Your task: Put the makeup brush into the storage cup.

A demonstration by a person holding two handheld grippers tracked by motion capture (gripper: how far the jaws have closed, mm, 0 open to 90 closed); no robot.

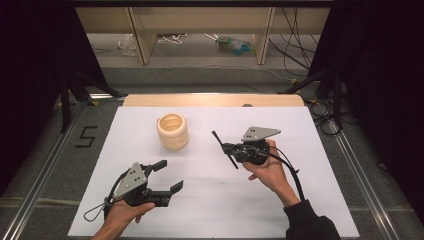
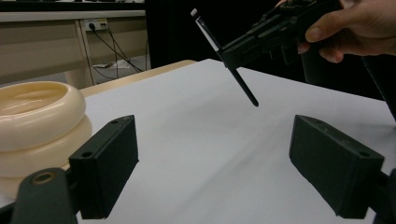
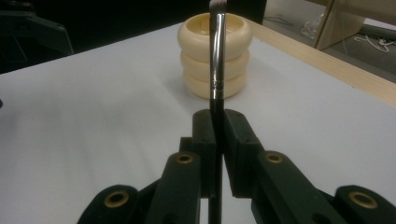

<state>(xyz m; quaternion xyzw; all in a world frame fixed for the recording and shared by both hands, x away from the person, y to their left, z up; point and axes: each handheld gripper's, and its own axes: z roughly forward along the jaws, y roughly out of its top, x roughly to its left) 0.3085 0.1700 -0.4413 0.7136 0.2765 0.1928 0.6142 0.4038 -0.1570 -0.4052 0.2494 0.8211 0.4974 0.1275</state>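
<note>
White sheeting covers the table (image 1: 215, 200), with a wooden edge at its far side and dark drapes to both sides. Right gripper (image 1: 231, 148): its 2 jaws are clamped on a thin black brush (image 3: 216, 60), gripped on the handle so that the metal ferrule and pale bristle tip stand beyond the pads; the brush is held above the table, slanted, clear of the surface. Left gripper (image 1: 169, 176): jaws spread wide with nothing between them, low over the near left part of the sheet. Cream ribbed holder (image 1: 172, 131): 3 stacked rings, upright, at the far centre-left, apart from both grippers.
</note>
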